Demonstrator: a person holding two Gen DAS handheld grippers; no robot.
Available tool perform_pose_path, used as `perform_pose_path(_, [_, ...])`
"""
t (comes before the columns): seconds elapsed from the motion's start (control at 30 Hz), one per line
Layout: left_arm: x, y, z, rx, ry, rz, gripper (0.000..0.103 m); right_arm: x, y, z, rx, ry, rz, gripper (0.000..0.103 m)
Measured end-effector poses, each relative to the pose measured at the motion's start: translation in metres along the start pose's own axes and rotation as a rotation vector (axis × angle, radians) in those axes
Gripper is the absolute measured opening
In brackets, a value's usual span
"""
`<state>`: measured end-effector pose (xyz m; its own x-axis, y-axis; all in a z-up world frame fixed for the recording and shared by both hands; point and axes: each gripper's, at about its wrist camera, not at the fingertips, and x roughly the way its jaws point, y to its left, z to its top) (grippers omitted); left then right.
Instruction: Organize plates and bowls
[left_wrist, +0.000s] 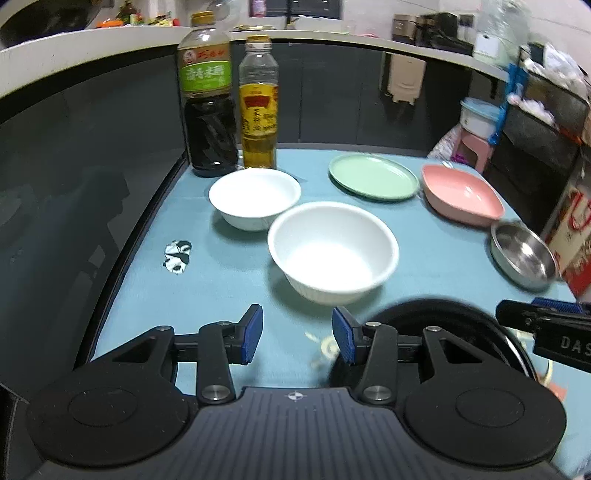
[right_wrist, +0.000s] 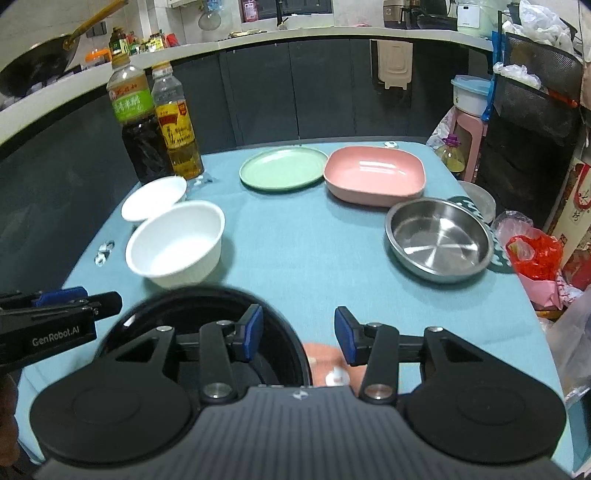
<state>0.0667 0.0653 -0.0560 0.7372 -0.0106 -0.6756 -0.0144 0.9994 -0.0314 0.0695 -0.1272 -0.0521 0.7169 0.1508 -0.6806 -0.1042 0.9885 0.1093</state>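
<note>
I hold my left gripper (left_wrist: 297, 338) over the near edge of the blue-green tablecloth (left_wrist: 221, 280), its blue-padded jaws parted with nothing between them; only bare cloth shows in the gap. My right gripper (right_wrist: 298, 336) hangs likewise released, jaws apart and empty, above the rim of a black round bowl (right_wrist: 155, 310) that sits at the near edge of the table; the same black bowl shows low and to the right in my left view (left_wrist: 436, 314), just beside the left gripper's right finger. A pinkish thing lies below the right gripper's gap; it is too blurred for me to name.

Ahead of the black bowl stands a large white ribbed bowl (left_wrist: 332, 251), upright and empty; just behind it, to the left, a smaller white bowl (left_wrist: 255, 197) sits very near it, whether touching I cannot tell. Behind these stand two bottles side by side: a dark sauce bottle with a green label (left_wrist: 208, 99) and a yellow-labelled oil bottle (left_wrist: 258, 107). Farther back in the middle lies a flat pale green round plate (right_wrist: 283, 168); just beside it on the right sits a pink squarish dish (right_wrist: 375, 175). Nearer on the right rests a shallow stainless steel pan (right_wrist: 439, 238), well apart from the white bowls.
</note>
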Motion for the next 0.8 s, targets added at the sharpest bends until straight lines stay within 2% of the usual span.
perform_pose_path(0.27, [0.038, 0.010, 0.027, -0.092, 0.025, 0.020, 0.041, 0.030, 0.010, 0.036, 0.010, 0.015, 0.076, 0.047])
perform_pose_path(0.57, [0.073, 0.011, 0.031, -0.100, 0.082, 0.033, 0.041, 0.070, 0.030, 0.055, -0.021, 0.084, 0.139, 0.047])
perform_pose_path(0.8, [0.087, 0.011, 0.034, -0.089, 0.098, 0.040, 0.041, 0.091, 0.033, 0.058, -0.032, 0.124, 0.145, 0.047])
